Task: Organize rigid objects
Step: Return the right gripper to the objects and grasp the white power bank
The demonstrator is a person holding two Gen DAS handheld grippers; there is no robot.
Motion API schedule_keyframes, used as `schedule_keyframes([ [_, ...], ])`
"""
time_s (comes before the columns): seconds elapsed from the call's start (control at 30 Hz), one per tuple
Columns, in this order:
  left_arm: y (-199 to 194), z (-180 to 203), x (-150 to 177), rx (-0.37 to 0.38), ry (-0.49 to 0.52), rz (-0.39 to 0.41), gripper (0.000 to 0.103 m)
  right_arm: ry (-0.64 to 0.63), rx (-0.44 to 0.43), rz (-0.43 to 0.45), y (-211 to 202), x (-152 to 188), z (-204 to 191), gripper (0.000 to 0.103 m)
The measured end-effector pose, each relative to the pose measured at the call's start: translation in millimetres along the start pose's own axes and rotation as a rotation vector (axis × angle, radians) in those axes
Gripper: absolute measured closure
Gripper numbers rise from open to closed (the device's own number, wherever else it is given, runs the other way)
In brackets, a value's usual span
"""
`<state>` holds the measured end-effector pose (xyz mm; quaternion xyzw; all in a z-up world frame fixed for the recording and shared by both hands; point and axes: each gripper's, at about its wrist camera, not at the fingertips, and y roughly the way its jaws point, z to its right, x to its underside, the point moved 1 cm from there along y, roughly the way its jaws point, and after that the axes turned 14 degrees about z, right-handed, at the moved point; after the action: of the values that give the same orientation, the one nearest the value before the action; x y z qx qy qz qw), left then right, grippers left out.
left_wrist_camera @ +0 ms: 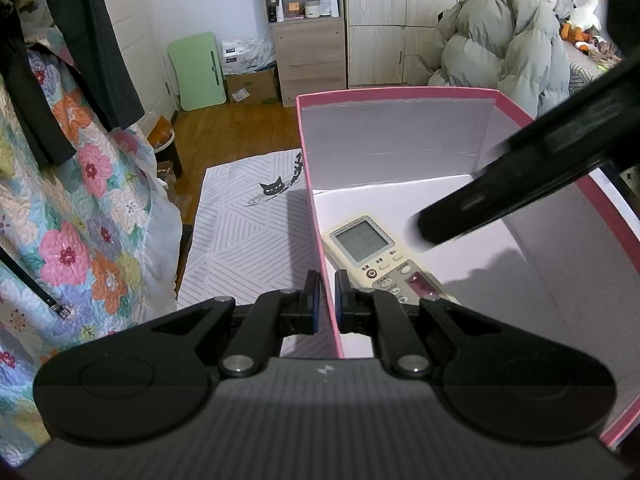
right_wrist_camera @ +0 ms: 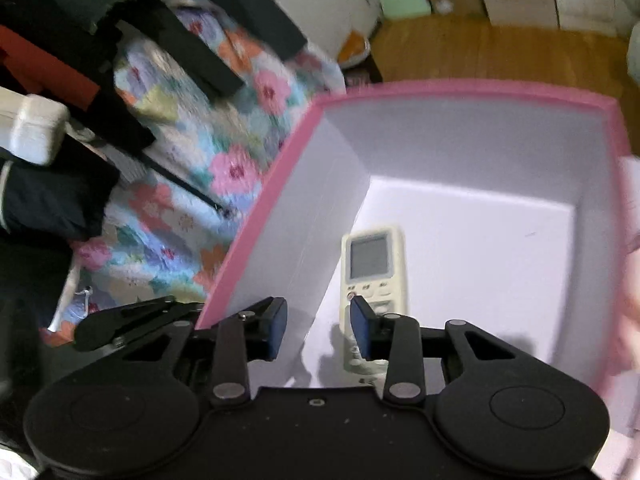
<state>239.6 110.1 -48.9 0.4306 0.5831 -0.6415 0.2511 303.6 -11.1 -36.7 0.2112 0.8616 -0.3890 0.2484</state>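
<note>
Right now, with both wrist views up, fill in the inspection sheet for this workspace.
Surface: grey striped cloth with a cat print.
Job's things: remote control lies flat, screen up, inside the pink box, near its left wall.
Clutter: nothing else seen in the box.
Grippers: left gripper clamps the box's left wall, one pad each side; right gripper is above the box interior, jaws apart, holding nothing.
Cables: a black strap or cable lies on the floral quilt; which, cannot tell.
Surroundings: wood floor, shelf unit, puffer jacket, hanging dark clothes.
</note>
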Motion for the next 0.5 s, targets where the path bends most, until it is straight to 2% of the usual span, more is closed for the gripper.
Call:
schedule_keyframes([
  [0.17,0.8,0.9,0.2,-0.004,0.009,-0.003,0.096,-0.008,0.005,0.111,-71.3,-7.3,13.4,0.061],
  [0.3,0.4,3.9,0.7,-0.009,0.035,-0.002,0.096,-0.032,0.064,0.179,-128.8,2.7,34.1,0.059],
  [0.37,-0.4,2.8,1.3,-0.004,0.032,0.004,0.096,-0.041,0.102,0.18,-146.7,13.9,46.3,0.057],
  [0.5,-1.0,5.1,1.3,-0.01,0.041,0.004,0.096,-0.078,0.19,0.122,-159.0,49.0,68.5,0.051],
])
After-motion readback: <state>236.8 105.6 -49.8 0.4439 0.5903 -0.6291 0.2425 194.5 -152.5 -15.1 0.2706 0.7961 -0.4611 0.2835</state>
